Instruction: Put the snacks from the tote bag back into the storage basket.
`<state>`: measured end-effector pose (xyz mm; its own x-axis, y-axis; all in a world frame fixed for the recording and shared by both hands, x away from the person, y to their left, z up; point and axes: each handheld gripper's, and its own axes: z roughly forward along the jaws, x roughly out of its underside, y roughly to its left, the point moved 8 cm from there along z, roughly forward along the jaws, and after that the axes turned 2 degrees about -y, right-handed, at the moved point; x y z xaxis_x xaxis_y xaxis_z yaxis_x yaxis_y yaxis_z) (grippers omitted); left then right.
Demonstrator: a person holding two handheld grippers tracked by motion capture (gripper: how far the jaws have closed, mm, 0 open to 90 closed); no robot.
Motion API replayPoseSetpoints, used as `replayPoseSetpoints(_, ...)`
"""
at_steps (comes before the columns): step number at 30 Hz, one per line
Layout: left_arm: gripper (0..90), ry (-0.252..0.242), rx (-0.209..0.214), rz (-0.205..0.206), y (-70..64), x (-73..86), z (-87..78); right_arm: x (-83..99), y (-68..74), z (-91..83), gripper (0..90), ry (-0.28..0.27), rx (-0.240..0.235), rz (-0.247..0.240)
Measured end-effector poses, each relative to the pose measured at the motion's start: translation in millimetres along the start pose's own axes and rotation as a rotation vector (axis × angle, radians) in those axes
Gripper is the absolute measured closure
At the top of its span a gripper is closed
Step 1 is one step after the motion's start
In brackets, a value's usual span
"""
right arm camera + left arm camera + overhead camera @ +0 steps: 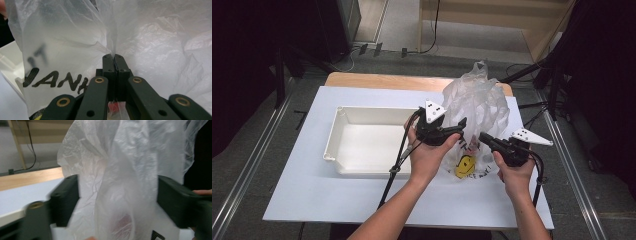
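Right hand-held gripper: jaws pressed together, pinching a fold of the bag. Left hand-held gripper: jaws spread, bag film bunched between them. Bag stands on the counter, just right of the tray.

I count one plastic bag, one white tray and my two hand-held grippers on one bench.
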<state>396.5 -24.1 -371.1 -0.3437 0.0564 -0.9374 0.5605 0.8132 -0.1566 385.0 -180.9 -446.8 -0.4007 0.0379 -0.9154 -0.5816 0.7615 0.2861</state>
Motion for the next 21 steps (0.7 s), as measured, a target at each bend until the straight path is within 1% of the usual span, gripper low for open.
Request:
replayPoseSetpoints(1, 47.4, 0.008, -0.005, 0.000, 1.6, 1.6, 1.2, 0.4, -1.1, -0.1, 90.0, 0.000, 0.006, -0.003)
replayPoseSetpoints(2, 56.4, 0.025, -0.009, -0.006, 3.8, 4.3, 2.8, 0.8, -1.9, -0.4, 90.0, 0.002, 0.012, -0.002)
replayPoseSetpoints(3, 67.7, 0.048, 0.008, -0.022, 4.9, 8.2, 4.8, 0.9, -3.7, -0.8, 89.3, 0.001, 0.022, -0.009)
replayPoseSetpoints(4, 78.7, 0.098, 0.032, -0.043, 8.2, 18.4, 8.1, 0.4, -8.0, -2.8, 89.1, -0.002, 0.043, -0.016)
replayPoseSetpoints(5, 81.6, 0.098, 0.032, -0.043, 8.2, 18.4, 8.1, -0.1, -10.5, -4.5, 89.0, -0.005, 0.053, -0.011)
replayPoseSetpoints(6, 81.6, 0.120, 0.024, -0.038, 11.1, 24.2, 9.1, -0.1, -10.5, -4.5, 89.0, -0.005, 0.053, -0.011)
replayPoseSetpoints(8, 84.6, 0.151, 0.005, -0.048, 17.2, 35.8, 11.4, -1.4, -16.9, -8.3, 89.0, -0.017, 0.067, 0.011)
replayPoseSetpoints(10, 86.2, 0.185, -0.011, -0.062, 23.9, 48.0, 14.0, -2.8, -24.5, -12.4, 87.7, -0.030, 0.085, 0.042)
replayPoseSetpoints(11, 86.7, 0.220, -0.016, -0.073, 29.3, 59.8, 16.2, -4.6, -32.0, -16.2, 84.5, -0.047, 0.112, 0.072)
replayPoseSetpoints(12, 86.8, 0.220, -0.016, -0.073, 29.3, 59.8, 16.2, -4.6, -32.0, -16.2, 84.5, -0.047, 0.112, 0.072)
replayPoseSetpoints(13, 86.8, 0.233, -0.019, -0.077, 30.9, 64.7, 17.2, -5.8, -34.6, -18.6, 82.1, -0.052, 0.115, 0.090)
replayPoseSetpoints(14, 87.0, 0.244, -0.023, -0.078, 32.0, 68.9, 17.6, -12.7, -34.5, -23.9, 72.2, -0.094, 0.100, 0.109)
replayPoseSetpoints(15, 87.0, 0.250, -0.025, -0.078, 32.2, 72.0, 17.8, -12.7, -34.5, -23.9, 72.2, -0.094, 0.100, 0.109)
replayPoseSetpoints(16, 87.1, 0.256, -0.020, -0.081, 30.9, 75.0, 18.1, -17.4, -34.5, -26.3, 64.6, -0.118, 0.106, 0.100)
replayPoseSetpoints(17, 86.9, 0.262, -0.020, -0.080, 29.8, 76.6, 17.4, -28.0, -32.7, -31.5, 50.2, -0.166, 0.126, 0.103)
replayPoseSetpoints(18, 86.7, 0.262, -0.012, -0.073, 25.2, 79.7, 16.6, -33.2, -31.2, -33.7, 42.7, -0.183, 0.135, 0.102)
replayPoseSetpoints(19, 86.6, 0.262, -0.012, -0.073, 25.2, 79.7, 16.6, -38.3, -29.9, -35.5, 37.8, -0.199, 0.148, 0.098)
replayPoseSetpoints(20, 86.6, 0.265, -0.007, -0.069, 22.8, 81.5, 16.2, -38.3, -29.9, -35.5, 37.8, -0.199, 0.148, 0.098)
replayPoseSetpoints(21, 86.4, 0.264, -0.002, -0.065, 20.6, 83.4, 16.3, -42.9, -27.0, -36.7, 34.8, -0.212, 0.147, 0.100)
